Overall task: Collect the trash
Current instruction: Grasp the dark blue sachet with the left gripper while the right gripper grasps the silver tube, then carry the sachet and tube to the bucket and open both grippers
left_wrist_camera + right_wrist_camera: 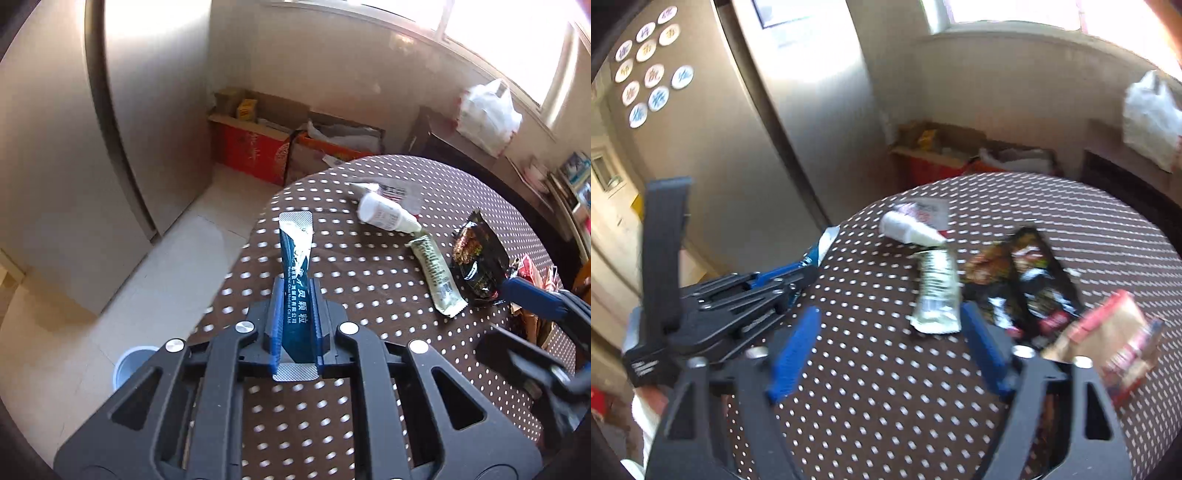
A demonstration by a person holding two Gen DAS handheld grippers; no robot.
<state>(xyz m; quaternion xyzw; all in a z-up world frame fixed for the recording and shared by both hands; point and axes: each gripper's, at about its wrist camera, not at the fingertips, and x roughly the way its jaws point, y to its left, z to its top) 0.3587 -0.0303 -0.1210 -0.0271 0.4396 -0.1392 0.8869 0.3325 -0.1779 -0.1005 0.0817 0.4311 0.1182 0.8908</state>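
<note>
left gripper (295, 291) clamped on the blue sachet (295, 266), pads pressing its lower half, upper end standing free, lifted just off the dotted table (332, 424) near its left edge. right gripper (890, 332) spread apart, nothing between the pads, reaching over the dotted table toward the pale green sachet (938, 295), which lies flat just ahead of the fingertips. also on the dotted table: white dropper bottle (908, 229) just beyond the pale green sachet, black snack wrapper (1034, 280) at its right, red and tan wrapper (1115, 339) at the near right. probably the reach-and-pinch step for a second piece. best done by lowering the fingers astride the pale green sachet across its narrow width, pressing lightly into the cloth, then closing without catching the black snack wrapper. worth keeping a firm hold on the blue sachet meanwhile. no bin identifiable; a pale round container (133, 363) on the floor left of the dotted table, purpose unclear.
</note>
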